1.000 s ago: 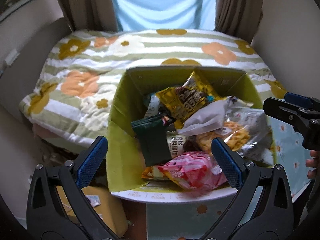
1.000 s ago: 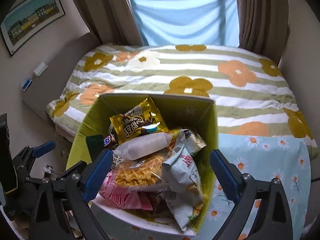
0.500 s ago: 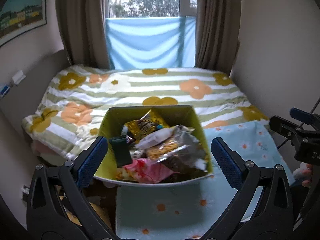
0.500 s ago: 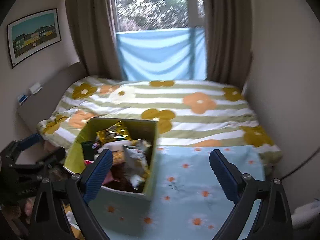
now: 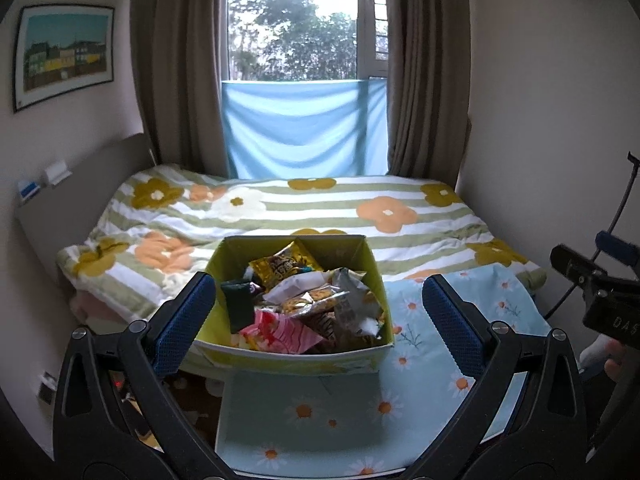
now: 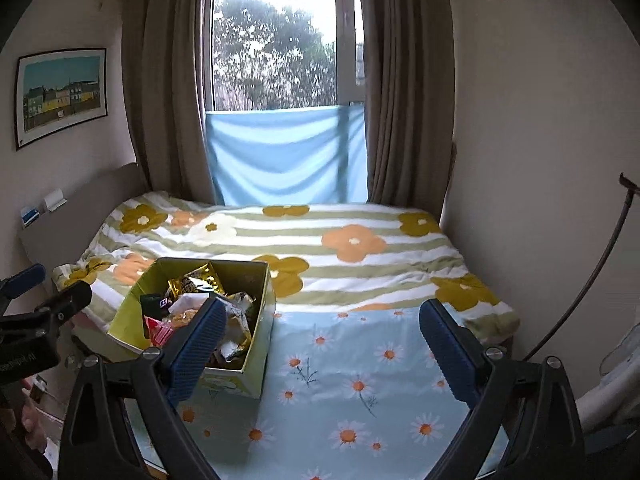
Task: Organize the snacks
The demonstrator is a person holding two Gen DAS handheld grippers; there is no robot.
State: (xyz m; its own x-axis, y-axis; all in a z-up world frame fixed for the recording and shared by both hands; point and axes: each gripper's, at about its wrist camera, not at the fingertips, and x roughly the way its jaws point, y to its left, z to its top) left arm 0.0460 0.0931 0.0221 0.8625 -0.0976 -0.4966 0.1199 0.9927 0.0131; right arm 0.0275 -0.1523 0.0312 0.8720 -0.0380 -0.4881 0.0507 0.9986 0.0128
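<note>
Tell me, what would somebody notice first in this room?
Probably the yellow-green box stuffed with shiny snack packets, sitting on the daisy cloth at the foot of the bed. Behind it spreads the striped quilt with big flowers, under a window full of trees.

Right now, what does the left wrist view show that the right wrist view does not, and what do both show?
Only the left wrist view shows the right tongs at its right edge, and the box's near wall. Only the right wrist view shows the left tongs at its left edge, and a white object at the far right. Both show the green snack box full of packets, the daisy cloth, the flowered bedspread and the window.
</note>
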